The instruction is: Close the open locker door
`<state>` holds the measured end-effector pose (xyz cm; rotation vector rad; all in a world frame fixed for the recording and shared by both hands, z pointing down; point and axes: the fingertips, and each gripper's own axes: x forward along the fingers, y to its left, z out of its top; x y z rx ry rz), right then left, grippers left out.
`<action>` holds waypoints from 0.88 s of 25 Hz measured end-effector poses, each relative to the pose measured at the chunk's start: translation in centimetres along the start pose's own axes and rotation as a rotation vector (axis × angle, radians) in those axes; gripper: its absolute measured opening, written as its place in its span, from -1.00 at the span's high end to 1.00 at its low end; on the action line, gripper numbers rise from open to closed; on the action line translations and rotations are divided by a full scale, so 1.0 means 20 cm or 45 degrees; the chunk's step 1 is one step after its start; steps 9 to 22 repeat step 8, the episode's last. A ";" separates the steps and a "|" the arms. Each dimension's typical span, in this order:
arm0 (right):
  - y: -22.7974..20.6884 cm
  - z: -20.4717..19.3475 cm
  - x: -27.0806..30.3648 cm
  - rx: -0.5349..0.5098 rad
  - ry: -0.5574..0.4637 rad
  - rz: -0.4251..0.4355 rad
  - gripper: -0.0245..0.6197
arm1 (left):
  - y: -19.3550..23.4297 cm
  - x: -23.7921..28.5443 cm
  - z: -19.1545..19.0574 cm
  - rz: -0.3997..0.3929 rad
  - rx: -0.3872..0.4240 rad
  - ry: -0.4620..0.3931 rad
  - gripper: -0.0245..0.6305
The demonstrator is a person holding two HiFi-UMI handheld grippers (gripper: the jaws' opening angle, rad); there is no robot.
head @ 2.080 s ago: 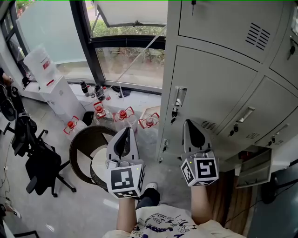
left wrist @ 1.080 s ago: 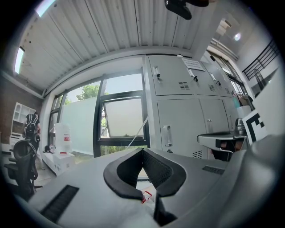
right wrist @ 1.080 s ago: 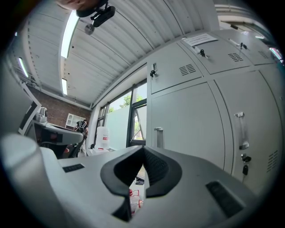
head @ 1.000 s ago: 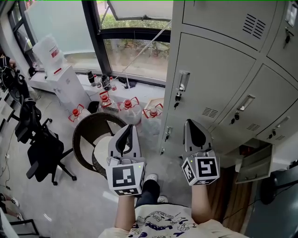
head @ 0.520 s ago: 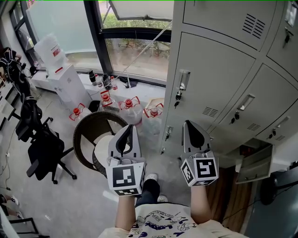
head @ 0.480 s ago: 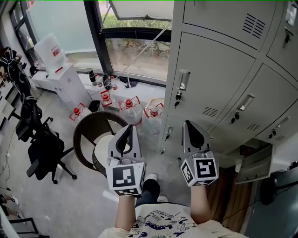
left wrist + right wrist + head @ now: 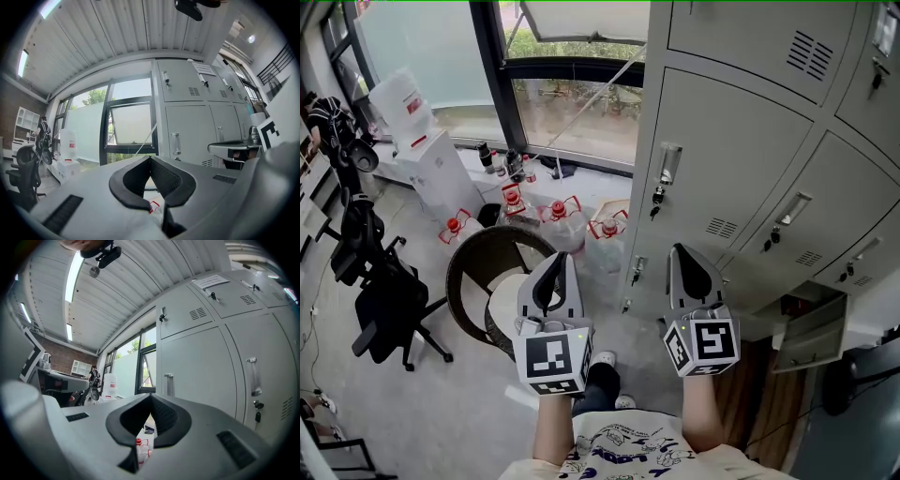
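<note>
While both grippers hung low in front of the locker bank (image 7: 741,141), the left gripper (image 7: 555,267) had its fingers (image 7: 133,180) pressed together on nothing, and the right gripper (image 7: 680,258) likewise had its fingers (image 7: 129,420) shut and empty. The open locker door (image 7: 813,336) stood ajar in the bottom row, toward the bank's lower right corner, off to the right of the right gripper and not touching it. Best approach, by my reading: carry the right gripper across to the door's outer face near its free edge, push squarely with closed fingers until flush, and keep the left one clear.
</note>
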<state>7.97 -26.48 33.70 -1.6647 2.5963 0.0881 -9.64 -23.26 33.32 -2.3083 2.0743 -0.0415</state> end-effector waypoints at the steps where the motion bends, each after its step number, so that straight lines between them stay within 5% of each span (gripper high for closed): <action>1: 0.00 0.00 0.00 0.001 -0.001 -0.001 0.94 | 0.00 0.00 0.00 -0.001 -0.001 -0.001 0.92; 22: -0.03 0.01 0.00 0.002 -0.004 -0.006 0.94 | -0.02 0.01 0.01 -0.002 0.002 -0.003 0.92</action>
